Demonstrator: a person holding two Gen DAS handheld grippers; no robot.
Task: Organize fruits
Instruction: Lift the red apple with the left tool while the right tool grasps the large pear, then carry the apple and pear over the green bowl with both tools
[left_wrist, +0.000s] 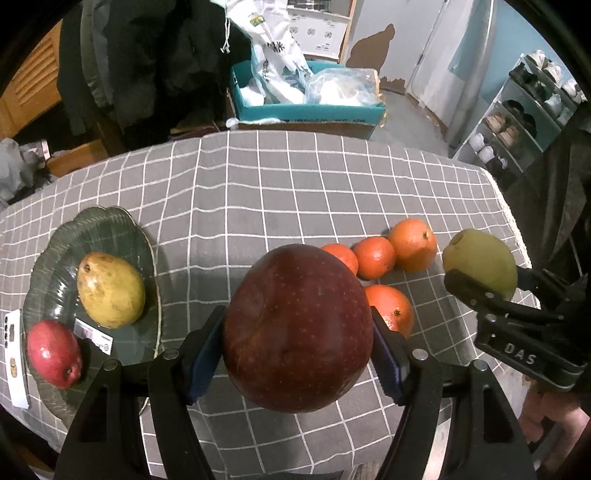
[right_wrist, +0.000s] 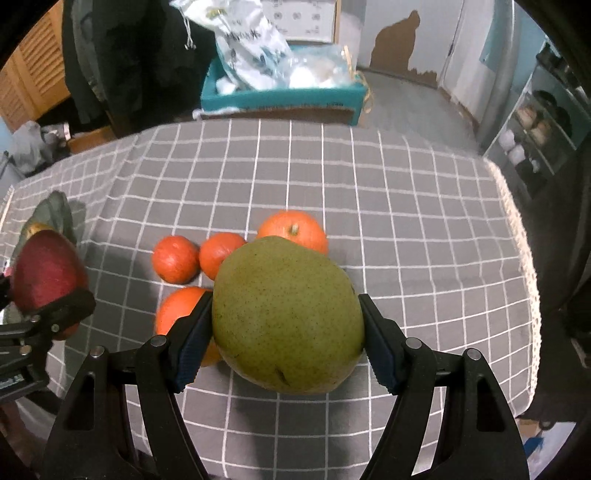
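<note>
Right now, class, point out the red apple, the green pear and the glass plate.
red apple (left_wrist: 295, 328), left wrist view, middle of its skin.
green pear (right_wrist: 288, 317), right wrist view, middle of its speckled side.
glass plate (left_wrist: 107, 229), left wrist view, bare far rim.

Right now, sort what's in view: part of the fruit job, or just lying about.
Job: red apple in left gripper, green pear in right gripper, four oranges, glass plate with two fruits.
Lying about: teal box, plastic bags, shoe rack.

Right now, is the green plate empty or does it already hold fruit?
It holds fruit: a yellow mango and a small red fruit lie on the green plate, with room left.
</note>
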